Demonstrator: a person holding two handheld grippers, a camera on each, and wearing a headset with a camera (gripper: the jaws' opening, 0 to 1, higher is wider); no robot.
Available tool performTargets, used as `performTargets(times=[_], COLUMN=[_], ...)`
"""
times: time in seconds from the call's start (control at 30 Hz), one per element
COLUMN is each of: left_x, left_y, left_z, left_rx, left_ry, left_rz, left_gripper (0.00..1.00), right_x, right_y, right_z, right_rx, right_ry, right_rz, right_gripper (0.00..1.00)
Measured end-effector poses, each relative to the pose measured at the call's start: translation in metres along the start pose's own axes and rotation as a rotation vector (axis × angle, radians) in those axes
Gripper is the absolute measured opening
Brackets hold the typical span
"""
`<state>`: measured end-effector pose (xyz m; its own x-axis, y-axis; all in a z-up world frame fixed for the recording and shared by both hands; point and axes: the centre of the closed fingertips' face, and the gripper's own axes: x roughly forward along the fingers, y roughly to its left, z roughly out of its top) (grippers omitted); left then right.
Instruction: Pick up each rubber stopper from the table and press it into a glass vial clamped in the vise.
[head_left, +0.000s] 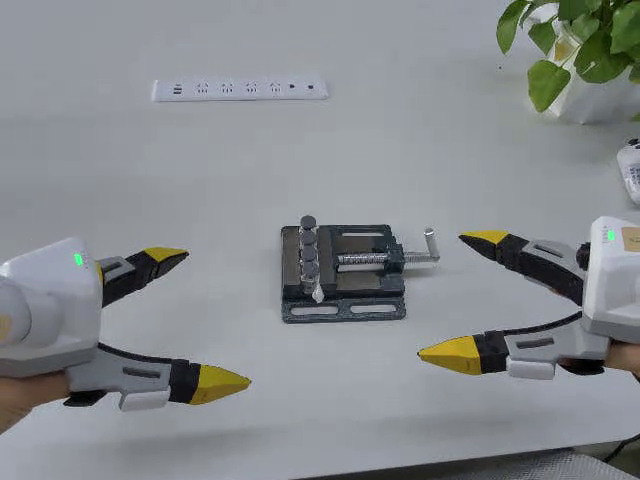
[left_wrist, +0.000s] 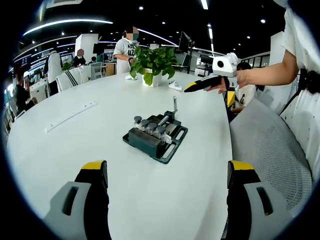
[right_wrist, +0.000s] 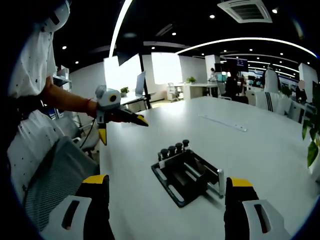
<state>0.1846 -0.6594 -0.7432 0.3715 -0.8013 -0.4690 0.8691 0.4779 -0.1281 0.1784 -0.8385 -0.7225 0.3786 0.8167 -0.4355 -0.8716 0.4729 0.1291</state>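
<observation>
Holding the left gripper (head_left: 215, 317) and the right gripper (head_left: 441, 295) on either side of the vise (head_left: 345, 310), each well apart from it, low over the white table (head_left: 150, 180). Showing both pairs of jaws spread wide with the yellow tips far apart, gripping nothing.

Noting the vise near the middle of the table, with its screw handle (head_left: 432, 245) pointing toward the right gripper's side. Counting four glass vials (head_left: 310, 262) clamped upright in a row between the vise jaws, each with a dark top. Reading those tops as rubber stoppers (head_left: 308, 222) already pressed in. Catching a pale glint at the near end of the row in the head view, and not managing to tell whether it is another vial or bare metal. Logging a power strip (head_left: 240, 89) at the far side and a potted plant (head_left: 580, 50) at the far right corner.

Judging the task as late or between cycles, with nothing in hand and no reach begun. Reckoning the next move as:
- Looking over the row for an open vial mouth.
- Closing lightly on the sides of any stopper left to place.
- Lining it up dead over the glass and pressing straight down, gently, to avoid tipping or cracking a vial.
- Otherwise, checking that each stopper is sitting flush.
</observation>
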Motion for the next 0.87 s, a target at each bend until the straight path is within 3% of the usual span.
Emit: performTargets(times=[0.87], left_x=[-0.0007], left_y=[-0.0021], left_z=[-0.0012], left_rx=[0.008], left_ry=[0.017], left_rz=[-0.015], left_gripper=[0.99], right_x=[-0.0049], right_y=[-0.0059], right_z=[-0.0020], right_rx=[-0.004], right_ry=[-0.003], right_rz=[0.003], right_gripper=[0.96])
